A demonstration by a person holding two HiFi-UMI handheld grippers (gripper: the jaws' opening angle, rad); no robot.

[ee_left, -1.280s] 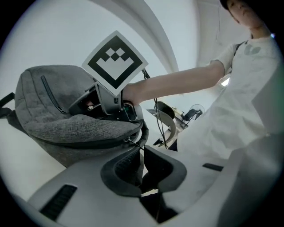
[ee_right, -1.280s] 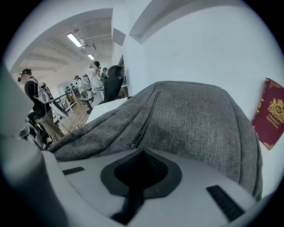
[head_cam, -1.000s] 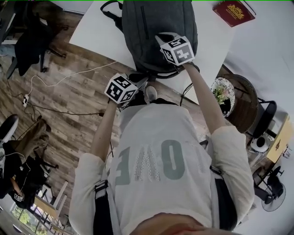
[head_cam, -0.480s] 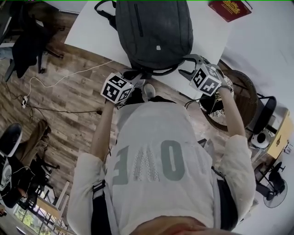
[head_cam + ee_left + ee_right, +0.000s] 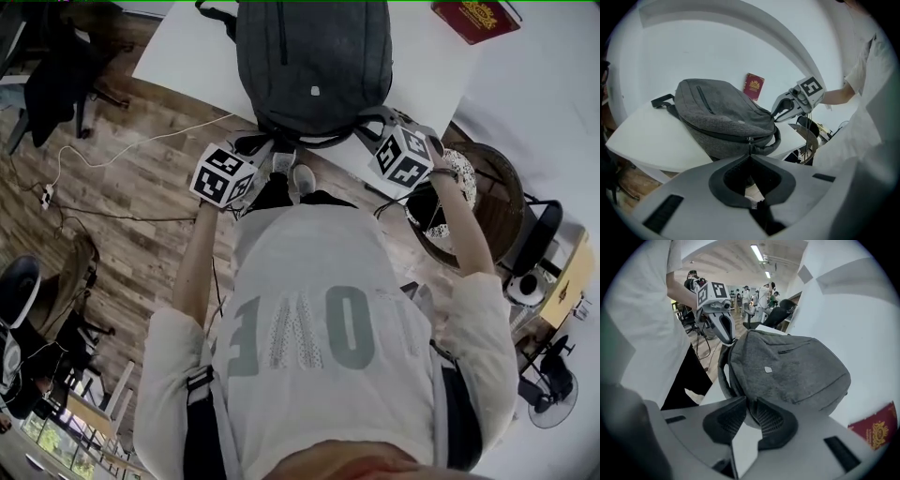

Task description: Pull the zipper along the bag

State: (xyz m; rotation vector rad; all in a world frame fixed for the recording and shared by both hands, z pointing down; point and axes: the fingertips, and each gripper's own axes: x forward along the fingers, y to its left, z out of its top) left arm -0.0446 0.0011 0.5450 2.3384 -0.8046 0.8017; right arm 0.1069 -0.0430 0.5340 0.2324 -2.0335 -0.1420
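Grey fabric bag (image 5: 314, 66) (image 5: 724, 117) (image 5: 792, 366), flat on a white bench (image 5: 187, 66). Its near end, with the carry handle (image 5: 776, 140), sits at the bench's near edge, and wooden floor (image 5: 122, 178) lies directly below.

Open room: bare bench left of the bag. More bare bench runs right and far, out to a red booklet (image 5: 473, 21) (image 5: 753, 86) (image 5: 876, 430), well apart from the bag.

Zipper pull (image 5: 750, 143): on the bag's near side, hanging from the dark zipper line. The left gripper (image 5: 274, 155) (image 5: 750, 157) is closed on it, out past the bench edge.

Right gripper (image 5: 366, 120) (image 5: 750, 401): at the bag's near right corner. Its jaws have just been closing and now pinch the bag's fabric there.

By view:
- Only the left gripper view shows the zipper pull.
- Only the right gripper view shows people (image 5: 764, 294) standing far across the room.
- Only the head view shows the white cable (image 5: 131, 155) on the floor.

Change: a second ago the right gripper lay on top of the bag, further left. The left gripper has shifted slightly left, and the bag has kept its place.
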